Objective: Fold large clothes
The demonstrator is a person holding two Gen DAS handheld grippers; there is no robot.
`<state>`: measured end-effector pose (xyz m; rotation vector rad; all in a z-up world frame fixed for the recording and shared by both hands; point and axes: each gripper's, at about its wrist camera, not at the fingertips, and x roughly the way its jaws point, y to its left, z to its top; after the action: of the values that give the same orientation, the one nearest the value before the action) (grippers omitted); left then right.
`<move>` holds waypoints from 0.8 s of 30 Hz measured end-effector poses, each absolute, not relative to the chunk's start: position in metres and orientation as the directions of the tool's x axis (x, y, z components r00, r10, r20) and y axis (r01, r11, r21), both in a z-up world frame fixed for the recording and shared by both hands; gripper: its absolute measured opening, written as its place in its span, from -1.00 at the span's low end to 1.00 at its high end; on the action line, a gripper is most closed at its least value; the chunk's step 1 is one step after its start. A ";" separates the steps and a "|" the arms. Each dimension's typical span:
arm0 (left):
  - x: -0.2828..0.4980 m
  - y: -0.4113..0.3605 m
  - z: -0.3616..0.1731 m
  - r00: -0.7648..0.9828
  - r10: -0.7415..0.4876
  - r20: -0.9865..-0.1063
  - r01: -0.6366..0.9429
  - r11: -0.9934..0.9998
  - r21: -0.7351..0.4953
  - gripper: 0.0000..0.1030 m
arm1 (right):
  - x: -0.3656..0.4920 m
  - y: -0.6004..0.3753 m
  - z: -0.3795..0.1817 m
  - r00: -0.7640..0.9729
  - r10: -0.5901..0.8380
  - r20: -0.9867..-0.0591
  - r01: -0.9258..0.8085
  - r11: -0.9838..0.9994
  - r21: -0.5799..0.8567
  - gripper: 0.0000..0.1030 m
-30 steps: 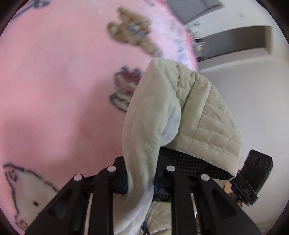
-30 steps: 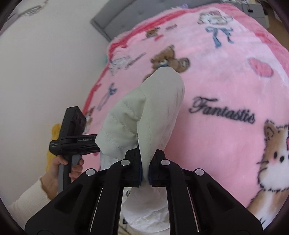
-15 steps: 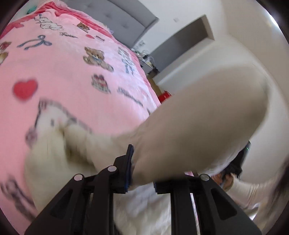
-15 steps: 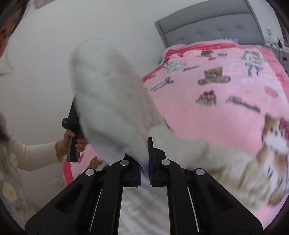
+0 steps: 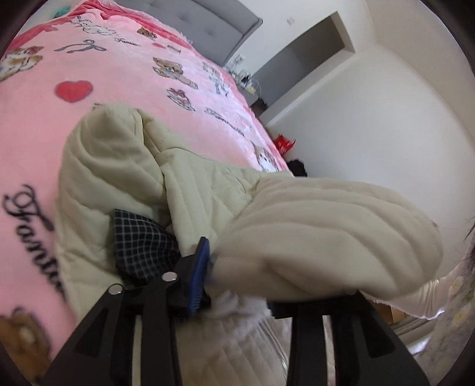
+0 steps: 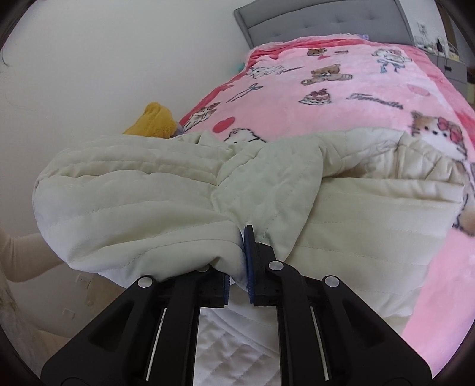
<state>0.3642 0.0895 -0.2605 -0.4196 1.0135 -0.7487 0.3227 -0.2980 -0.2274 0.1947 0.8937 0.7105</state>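
Note:
A cream quilted jacket with a black checked lining lies spread over the near end of the bed. My left gripper is shut on a bunched edge of the jacket, which drapes over its right finger. In the right wrist view the jacket stretches across the blanket. My right gripper is shut on another edge of it, with a fold hanging over the left finger.
The bed carries a pink blanket printed with bears, cats and lettering, also in the right wrist view. A grey headboard stands at the far end. A yellow cloth lies by the wall. A red item sits on the floor.
Both grippers swung the jacket up and forward, and it has come down spread on the blanket. Both grips have held.

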 end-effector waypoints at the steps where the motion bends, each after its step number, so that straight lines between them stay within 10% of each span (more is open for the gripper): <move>1: 0.360 0.094 -0.250 0.291 -0.718 -0.632 0.361 0.694 -0.622 0.00 | 0.323 -0.298 -0.220 0.408 0.637 -0.654 -0.486 0.758 0.435 -0.77; 3: 0.350 0.103 -0.238 0.242 -0.716 -0.655 0.338 0.695 -0.634 0.53 | 0.322 -0.298 -0.203 0.395 0.611 -0.686 -0.470 0.776 0.420 -0.73; 8: 0.317 0.132 -0.218 0.177 -0.690 -0.701 0.287 0.718 -0.634 0.56 | 0.292 -0.307 -0.174 0.463 0.535 -0.707 -0.445 0.830 0.336 0.16; 18: 0.366 0.075 -0.137 0.223 -0.678 -0.700 0.364 0.724 -0.585 0.68 | 0.297 -0.302 -0.109 0.562 0.593 -0.577 -0.302 0.797 0.524 0.16; 24: 0.380 -0.003 -0.165 0.036 -0.711 -0.703 0.412 0.651 -0.638 0.67 | 0.338 -0.241 -0.126 0.421 0.578 -0.699 -0.332 0.816 0.474 -0.37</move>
<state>0.3804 -0.0030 -0.1646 -0.2912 1.2659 -0.8806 0.3385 -0.2407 -0.1261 0.2811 0.9823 0.5788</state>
